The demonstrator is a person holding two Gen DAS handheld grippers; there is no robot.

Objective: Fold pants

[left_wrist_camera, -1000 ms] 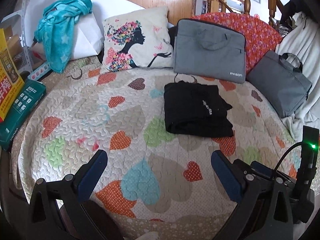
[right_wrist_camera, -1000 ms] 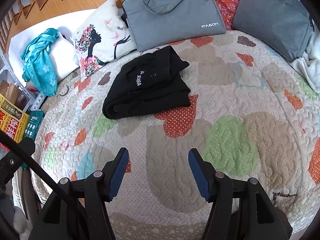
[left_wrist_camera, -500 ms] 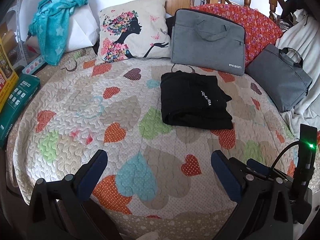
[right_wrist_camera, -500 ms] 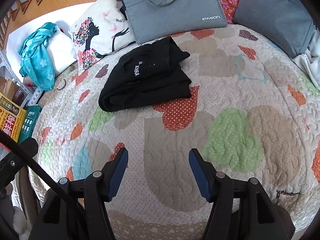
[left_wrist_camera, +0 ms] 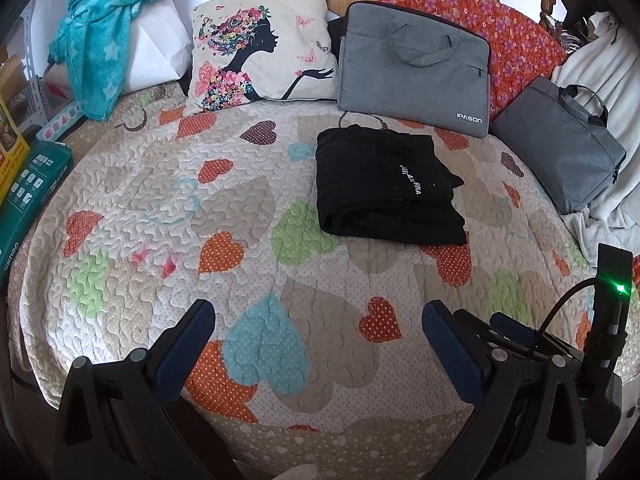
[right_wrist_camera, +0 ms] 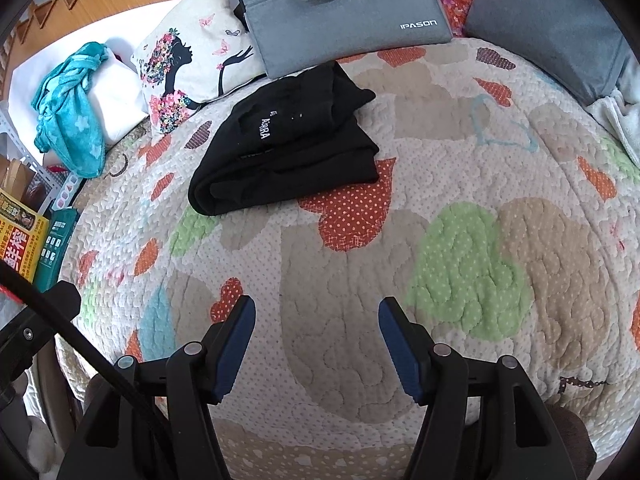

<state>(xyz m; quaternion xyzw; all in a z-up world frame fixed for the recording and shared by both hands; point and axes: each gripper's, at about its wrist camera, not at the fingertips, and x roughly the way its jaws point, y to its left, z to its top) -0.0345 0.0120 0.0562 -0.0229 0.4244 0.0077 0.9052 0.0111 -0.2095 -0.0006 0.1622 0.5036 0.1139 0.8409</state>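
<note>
The black fabric pants lie folded into a thick, roughly rectangular bundle on the far middle of the quilted heart-patterned bedspread. In the left wrist view the rounded fold edge faces near and the long axis runs near to far, with white lettering along that axis; in the right wrist view the bundle sits diagonally, its rounded fold at the near left. A loose corner pokes out on its right side.

The far end of the pants lies just beside the light grey fabric laptop bag marked IPASON, which leans against a red floral cushion. A darker grey bag with handles lies to the right, and a cream pillow with a woman's silhouette stands to the left, apart from the pants.

The left gripper and right gripper both hover over the near bedspread, blue-padded fingers spread wide and holding nothing, well apart from the pants. Bare puffy quilt stretches between them and the bundle.
</note>
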